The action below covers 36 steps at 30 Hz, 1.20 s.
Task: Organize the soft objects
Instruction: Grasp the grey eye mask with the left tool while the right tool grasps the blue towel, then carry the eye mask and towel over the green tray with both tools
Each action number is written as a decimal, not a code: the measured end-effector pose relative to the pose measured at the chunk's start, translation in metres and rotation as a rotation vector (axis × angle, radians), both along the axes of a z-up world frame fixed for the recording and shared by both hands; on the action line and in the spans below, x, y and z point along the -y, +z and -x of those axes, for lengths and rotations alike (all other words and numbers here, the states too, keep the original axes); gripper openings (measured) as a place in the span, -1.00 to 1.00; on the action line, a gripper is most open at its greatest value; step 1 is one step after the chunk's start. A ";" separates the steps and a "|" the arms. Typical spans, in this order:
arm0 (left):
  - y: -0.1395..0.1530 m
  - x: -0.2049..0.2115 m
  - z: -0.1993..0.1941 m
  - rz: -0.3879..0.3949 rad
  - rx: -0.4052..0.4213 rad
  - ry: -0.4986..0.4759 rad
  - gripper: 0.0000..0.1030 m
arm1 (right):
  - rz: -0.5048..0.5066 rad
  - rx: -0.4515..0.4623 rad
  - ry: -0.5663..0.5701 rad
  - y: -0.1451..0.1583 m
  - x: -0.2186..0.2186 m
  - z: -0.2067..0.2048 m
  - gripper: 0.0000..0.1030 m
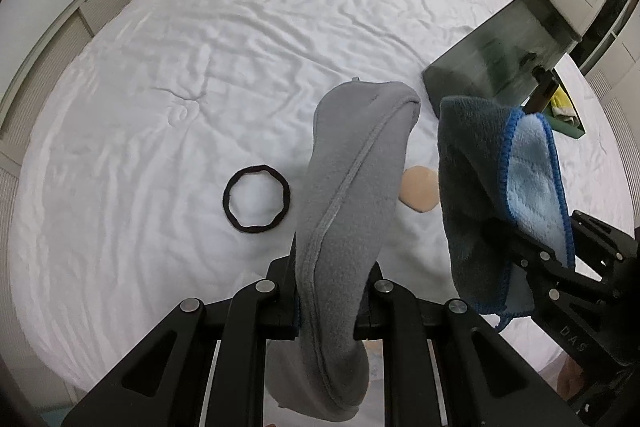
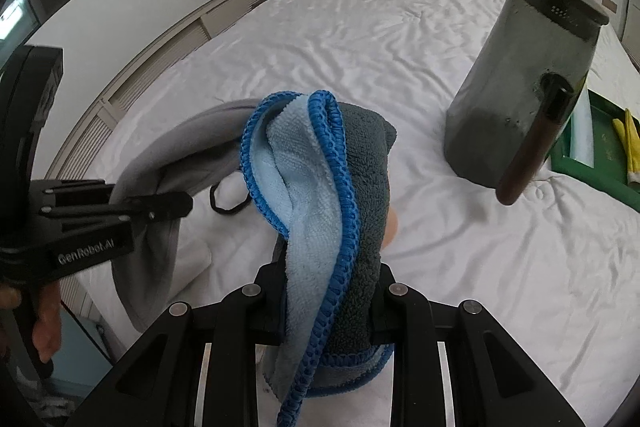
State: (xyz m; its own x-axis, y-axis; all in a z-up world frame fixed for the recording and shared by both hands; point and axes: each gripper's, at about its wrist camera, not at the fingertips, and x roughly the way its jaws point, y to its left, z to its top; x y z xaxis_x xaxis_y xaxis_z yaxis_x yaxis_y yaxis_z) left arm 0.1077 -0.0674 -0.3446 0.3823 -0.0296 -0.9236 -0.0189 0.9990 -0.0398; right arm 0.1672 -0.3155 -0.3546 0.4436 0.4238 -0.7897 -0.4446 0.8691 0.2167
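The grey fleece cloth (image 1: 344,211) hangs pinched in the left gripper (image 1: 330,311), its jaws clamped on the fabric near the middle so that both ends droop, held above the white bed (image 1: 160,107). Just beside it, the blue microfibre towel (image 2: 324,211) (dark grey pile on 1 face, light blue on the other, bright blue stitched edge) is clamped the same way in the right gripper (image 2: 330,311), also lifted clear of the sheet.

The step in hand looks like carrying both cloths to wherever they are to be gathered, possibly the green tray (image 2: 600,163) at the right. To do it well, keep both grips firm, lift high enough that the trailing ends do not drag across the black hair tie (image 1: 256,201) or the beige pad (image 1: 420,189) lying on the bed, and steer round the dark lidded jug (image 2: 520,79) standing between the cloths and the tray.

The left wrist view shows the hair tie whole and the pad plainly; in the right wrist view both are mostly hidden behind the towel. The right wrist view alone shows the jug's lid, its brown handle and the tray's yellow contents clearly.
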 end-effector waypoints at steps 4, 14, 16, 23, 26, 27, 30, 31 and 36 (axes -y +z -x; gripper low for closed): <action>0.016 0.004 0.004 -0.014 0.008 0.012 -0.75 | -0.014 -0.001 0.007 0.010 0.008 0.003 -0.52; 0.044 0.022 0.022 -0.049 -0.003 0.029 -0.75 | -0.013 -0.015 0.046 0.025 0.043 0.017 -0.52; 0.044 0.028 0.026 -0.047 -0.012 0.026 -0.75 | -0.004 -0.020 0.053 0.026 0.051 0.021 -0.52; 0.033 0.068 0.035 -0.007 -0.064 -0.023 -0.75 | 0.043 -0.056 0.071 0.024 0.083 0.036 -0.52; 0.025 0.093 0.039 0.013 -0.096 -0.064 -0.75 | 0.067 -0.081 0.065 0.021 0.101 0.043 -0.52; 0.023 0.099 0.039 0.016 -0.104 -0.076 -0.75 | 0.076 -0.090 0.060 0.020 0.109 0.046 -0.52; 0.015 0.133 0.041 0.037 -0.137 -0.143 -0.75 | 0.106 -0.121 0.034 0.018 0.134 0.052 -0.52; 0.013 0.145 0.042 0.047 -0.145 -0.162 -0.75 | 0.115 -0.130 0.023 0.018 0.142 0.054 -0.52; 0.008 0.200 0.038 0.096 -0.165 -0.262 -0.75 | 0.174 -0.170 -0.057 0.021 0.199 0.058 -0.52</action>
State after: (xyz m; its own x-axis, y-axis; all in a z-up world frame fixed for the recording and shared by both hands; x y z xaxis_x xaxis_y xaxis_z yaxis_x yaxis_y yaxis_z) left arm 0.0700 -0.2675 -0.3364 0.1960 -0.1971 -0.9606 0.2244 0.9626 -0.1517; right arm 0.1093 -0.5142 -0.3338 0.3169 0.2529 -0.9141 -0.3641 0.9224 0.1289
